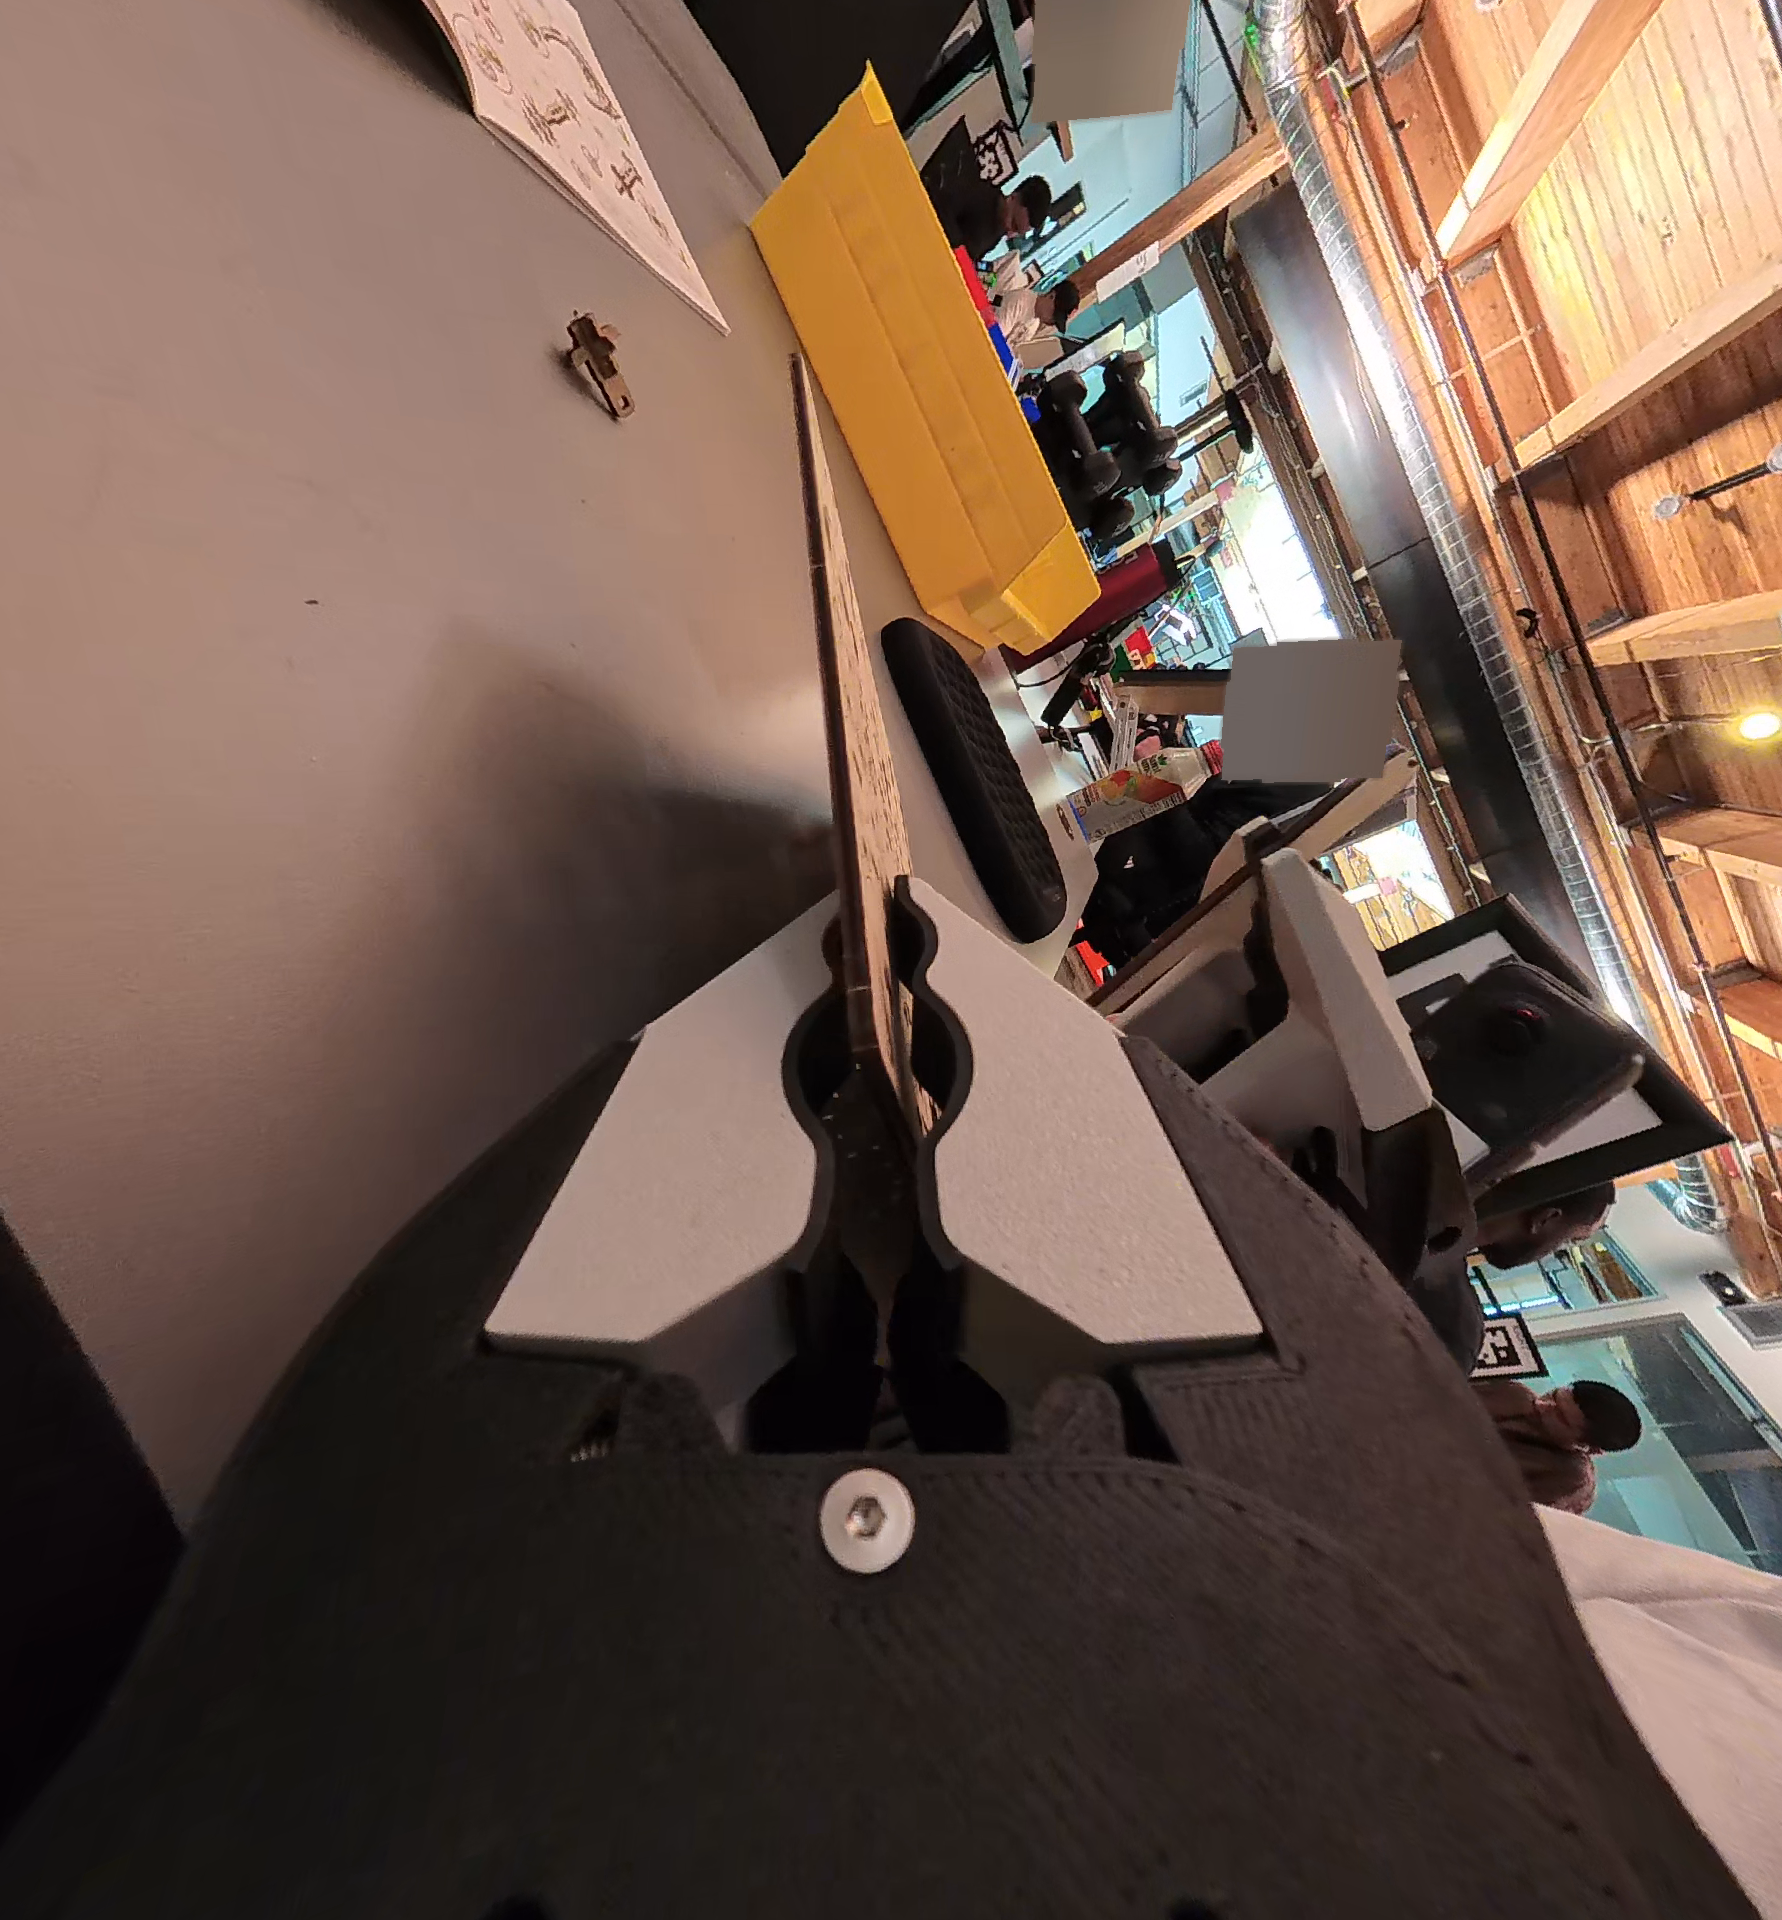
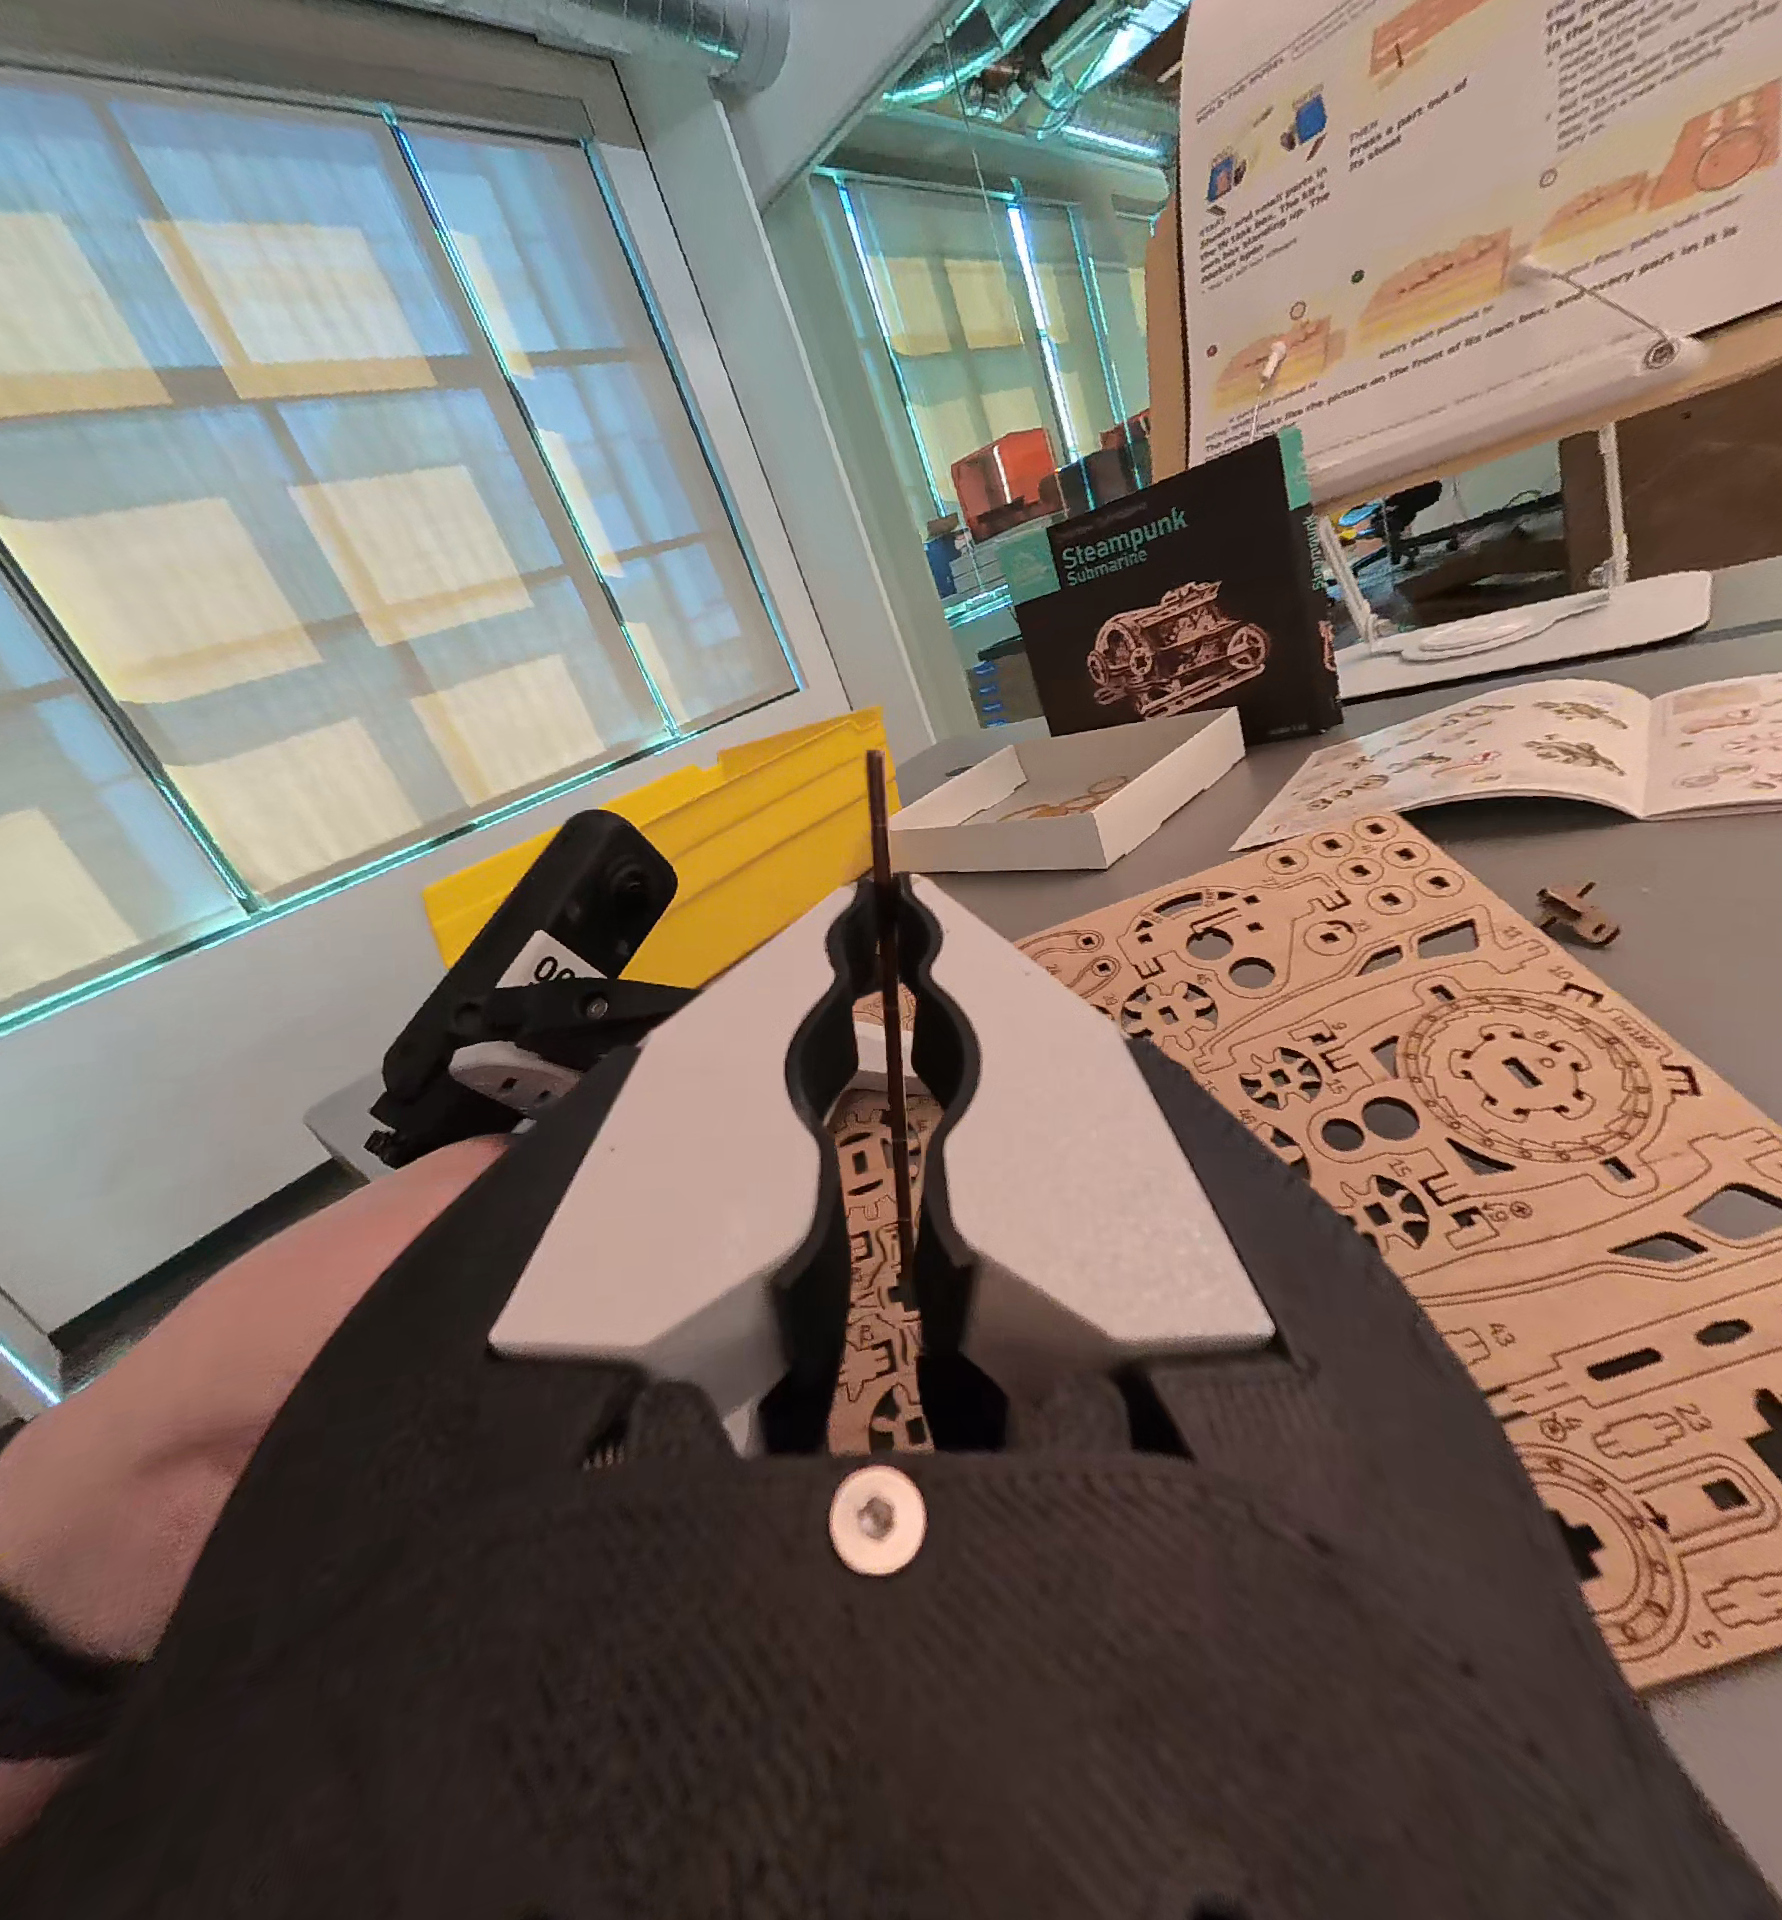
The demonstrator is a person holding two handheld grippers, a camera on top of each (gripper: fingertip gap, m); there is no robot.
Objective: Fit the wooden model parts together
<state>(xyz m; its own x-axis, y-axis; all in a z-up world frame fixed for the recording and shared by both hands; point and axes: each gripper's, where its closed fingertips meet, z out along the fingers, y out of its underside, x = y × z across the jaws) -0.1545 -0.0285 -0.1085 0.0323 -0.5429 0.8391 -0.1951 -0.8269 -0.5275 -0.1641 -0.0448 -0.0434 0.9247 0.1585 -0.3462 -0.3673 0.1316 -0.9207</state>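
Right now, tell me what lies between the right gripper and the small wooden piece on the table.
Only the flat wooden sheet, lying on the table before the small wooden piece; nothing upright stands there. The right gripper has its jaws shut on a thin board held edge-on.

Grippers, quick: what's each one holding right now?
Left gripper: shut on a wooden parts sheet, edge-on.
Right gripper: shut on a thin wooden sheet, edge-on.

Bare grey table point(image 1: 295, 623) lies open; yellow bin point(image 1: 918, 395) blocks its far edge.
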